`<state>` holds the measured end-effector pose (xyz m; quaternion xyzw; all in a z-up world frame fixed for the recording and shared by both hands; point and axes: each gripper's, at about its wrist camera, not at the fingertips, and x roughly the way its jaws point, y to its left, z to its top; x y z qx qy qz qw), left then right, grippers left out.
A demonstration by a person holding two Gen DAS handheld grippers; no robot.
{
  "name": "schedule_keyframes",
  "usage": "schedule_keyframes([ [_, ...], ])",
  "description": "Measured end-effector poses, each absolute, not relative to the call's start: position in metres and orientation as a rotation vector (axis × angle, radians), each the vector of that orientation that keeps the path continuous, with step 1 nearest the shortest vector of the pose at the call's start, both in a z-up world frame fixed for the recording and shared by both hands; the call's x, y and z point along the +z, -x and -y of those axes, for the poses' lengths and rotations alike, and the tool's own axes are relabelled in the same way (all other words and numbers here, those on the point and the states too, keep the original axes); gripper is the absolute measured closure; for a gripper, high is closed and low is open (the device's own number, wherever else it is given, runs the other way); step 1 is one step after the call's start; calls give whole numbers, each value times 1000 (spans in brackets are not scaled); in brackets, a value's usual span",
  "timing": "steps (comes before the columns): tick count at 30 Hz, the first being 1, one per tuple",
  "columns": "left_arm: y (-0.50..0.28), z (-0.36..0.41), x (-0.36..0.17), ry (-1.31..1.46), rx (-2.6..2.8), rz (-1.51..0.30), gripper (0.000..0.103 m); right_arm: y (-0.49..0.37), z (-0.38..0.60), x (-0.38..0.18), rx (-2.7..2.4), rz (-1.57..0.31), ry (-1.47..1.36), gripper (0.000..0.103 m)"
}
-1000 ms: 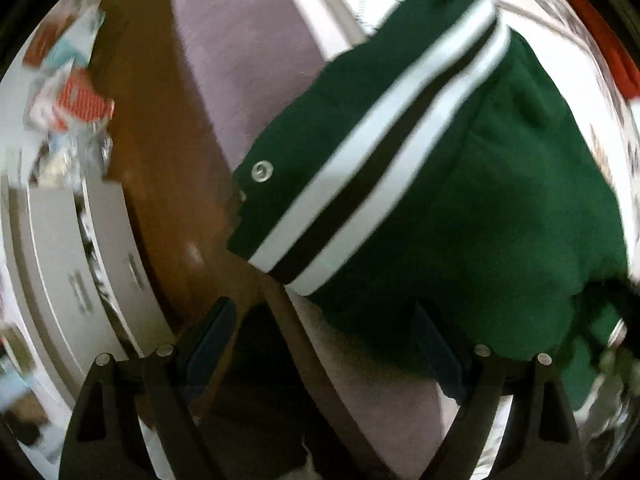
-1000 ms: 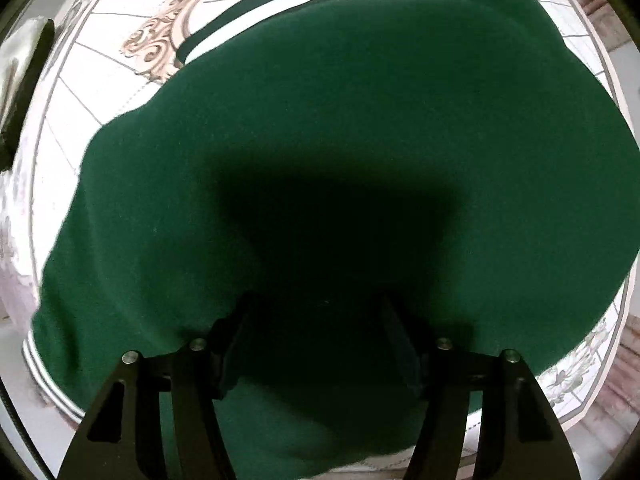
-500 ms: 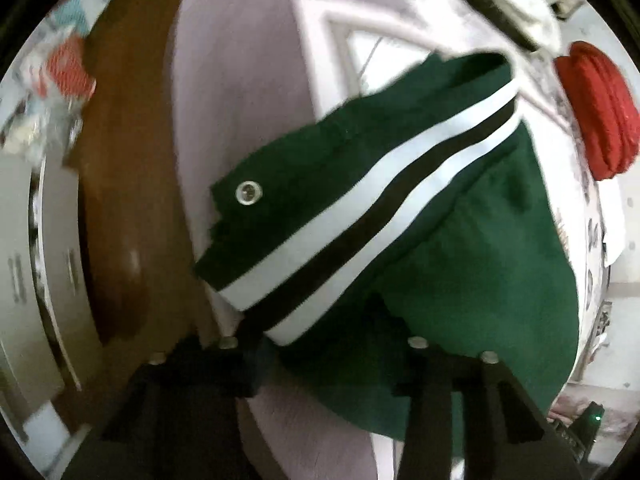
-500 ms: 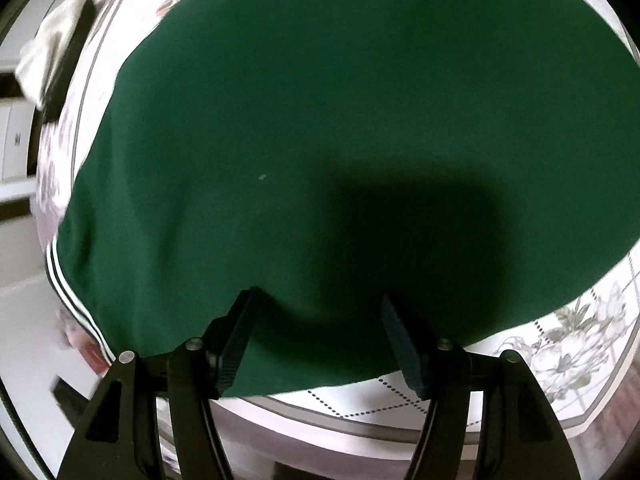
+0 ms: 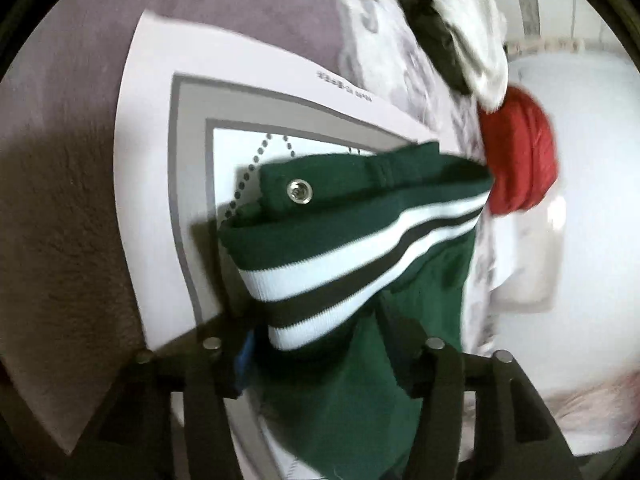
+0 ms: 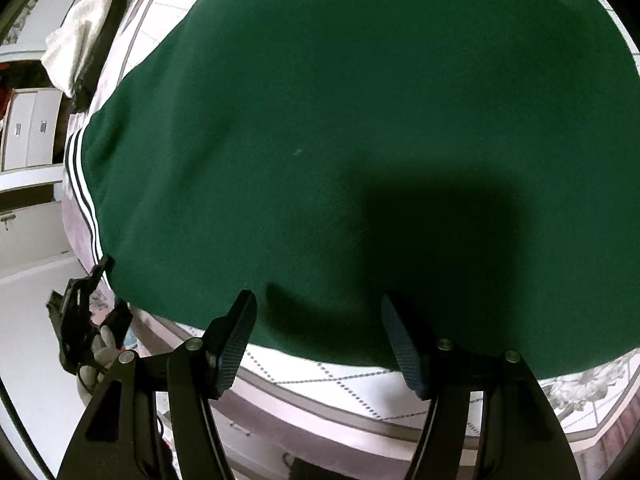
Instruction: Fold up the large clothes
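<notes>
While the left gripper (image 5: 320,354) holds its two black fingers (image 5: 404,344) parted with the dark green knit garment (image 5: 360,264) bunched between them, its white-and-black striped ribbed hem (image 5: 360,276) lies right at the fingertips and a silver snap button (image 5: 299,192) sits just beyond; whether the fingers actually pinch the cloth I cannot tell. The right gripper (image 6: 320,328) is released, its jaws wide apart and its textured pads (image 6: 236,332) just at the near edge of the same garment (image 6: 360,120), which spreads flat ahead over the white patterned bedsheet (image 6: 340,384). Beyond the left gripper's hem, a folded red cloth (image 5: 520,152) rests near a white and black bundle (image 5: 460,36).
</notes>
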<state>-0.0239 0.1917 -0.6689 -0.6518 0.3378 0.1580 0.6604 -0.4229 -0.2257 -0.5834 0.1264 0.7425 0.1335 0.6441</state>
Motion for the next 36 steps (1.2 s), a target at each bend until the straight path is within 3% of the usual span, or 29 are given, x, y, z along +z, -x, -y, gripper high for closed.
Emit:
schedule_keyframes([
  [6, 5, -187, -662, 1423, 376, -742, 23, 404, 256, -578, 259, -1682, -339, 36],
  [9, -24, -187, -654, 1303, 429, -769, 22, 396, 264, -578, 248, -1664, -334, 36],
  [11, -37, -184, -643, 1206, 466, -764, 29, 393, 269, -576, 242, -1654, -319, 36],
  [13, -44, -183, -638, 1126, 502, -766, 72, 390, 274, -571, 209, -1625, -321, 36],
  [15, -53, -184, -628, 1075, 486, -749, 81, 392, 285, -559, 178, -1579, -310, 36],
  [18, -70, -181, -608, 979, 476, -738, 84, 389, 287, -552, 140, -1534, -224, 36],
  [21, -82, -170, -581, 876, 450, -715, 85, 382, 289, -580, 124, -1611, -234, 32],
  [23, -90, -155, -557, 772, 427, -697, 85, 379, 289, -586, 141, -1622, -273, 8],
  [25, -91, -138, -536, 690, 393, -680, 85, 380, 284, -587, 151, -1635, -258, 5],
  [28, -108, -102, -500, 553, 320, -651, 86, 387, 290, -584, 181, -1626, -282, 4],
  [34, -130, 5, -434, 235, 80, -587, 86, 418, 372, -579, 313, -1587, -793, 9],
  [36, -133, 49, -422, 120, -26, -577, 86, 433, 405, -568, 266, -1538, -844, 9],
])
